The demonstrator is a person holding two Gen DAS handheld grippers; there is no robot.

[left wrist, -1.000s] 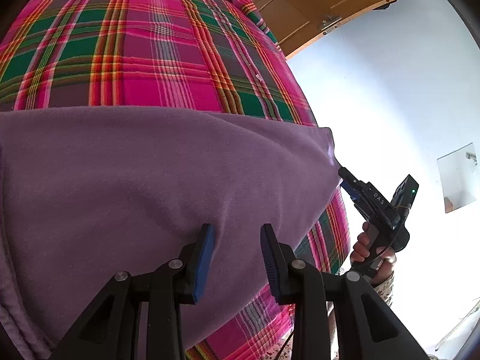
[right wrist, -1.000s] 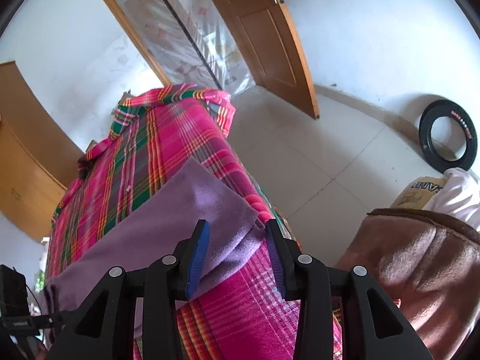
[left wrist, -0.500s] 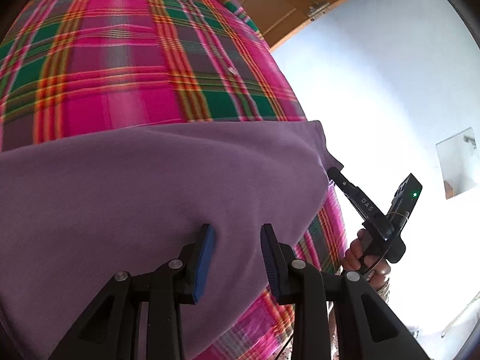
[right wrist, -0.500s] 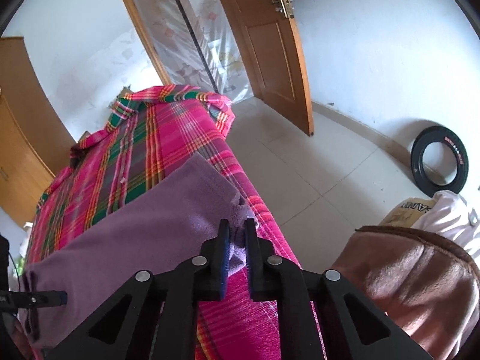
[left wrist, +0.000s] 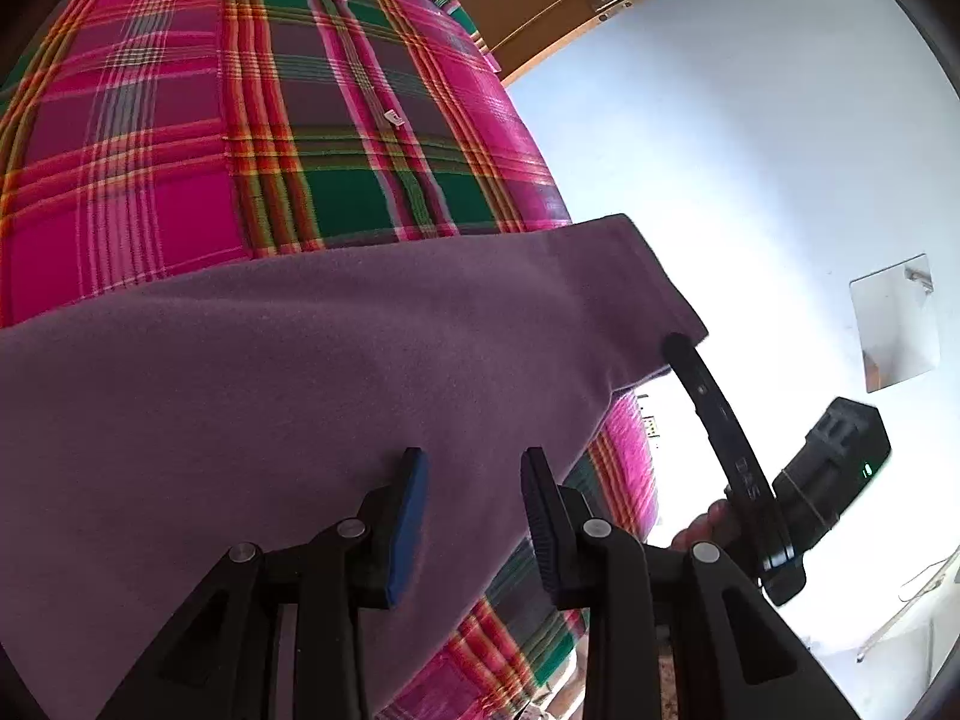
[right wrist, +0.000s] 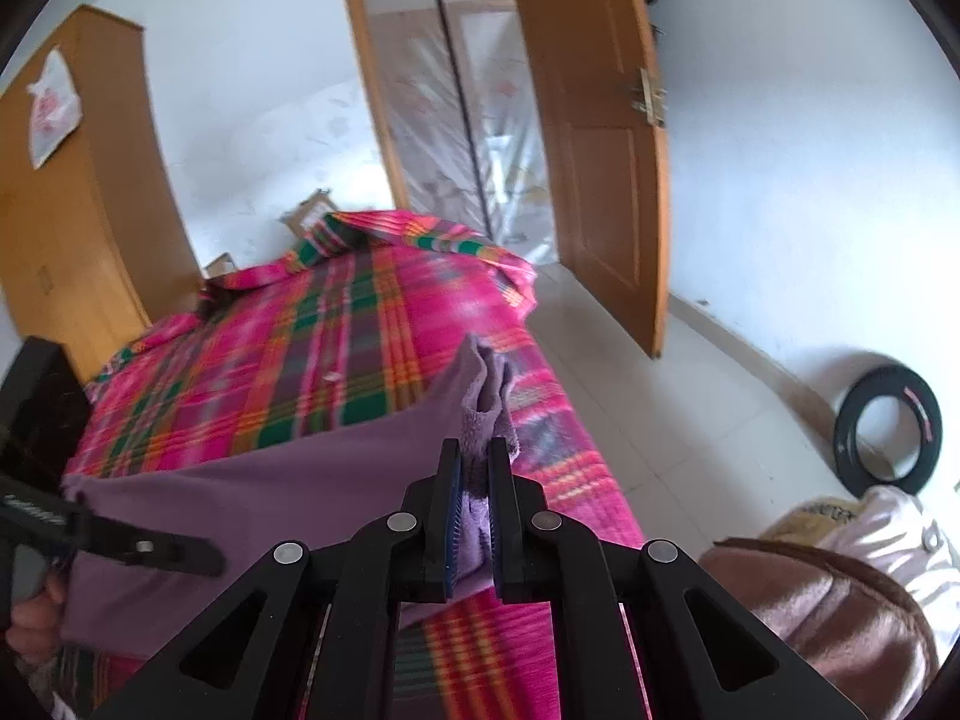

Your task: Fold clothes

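Note:
A purple garment (left wrist: pixel 300 390) lies spread across a bed covered with a pink and green plaid sheet (left wrist: pixel 180 150). My left gripper (left wrist: pixel 477 480) hovers over the garment's near edge, open, with nothing pinched between its fingers. My right gripper (right wrist: pixel 474 468) is shut on the garment's corner (right wrist: pixel 486 396), which bunches up above the jaws, raised off the plaid sheet (right wrist: pixel 300 348). In the left wrist view the right gripper (left wrist: pixel 678 348) grips that same corner at the bed's edge, held by a hand (left wrist: pixel 702 534). The left gripper (right wrist: pixel 204 558) shows at the far left over the garment (right wrist: pixel 270 480).
A wooden door (right wrist: pixel 600 150) stands open beyond the bed, with a wardrobe (right wrist: pixel 72 210) to the left. On the tiled floor (right wrist: pixel 690 408) lies a black tyre (right wrist: pixel 882 426). A brown plush item (right wrist: pixel 840 612) and a white cloth (right wrist: pixel 900 522) sit at the lower right.
My right gripper went from open to shut on the garment's corner and has lifted it. The left gripper stayed open while its view slid toward the garment's edge.

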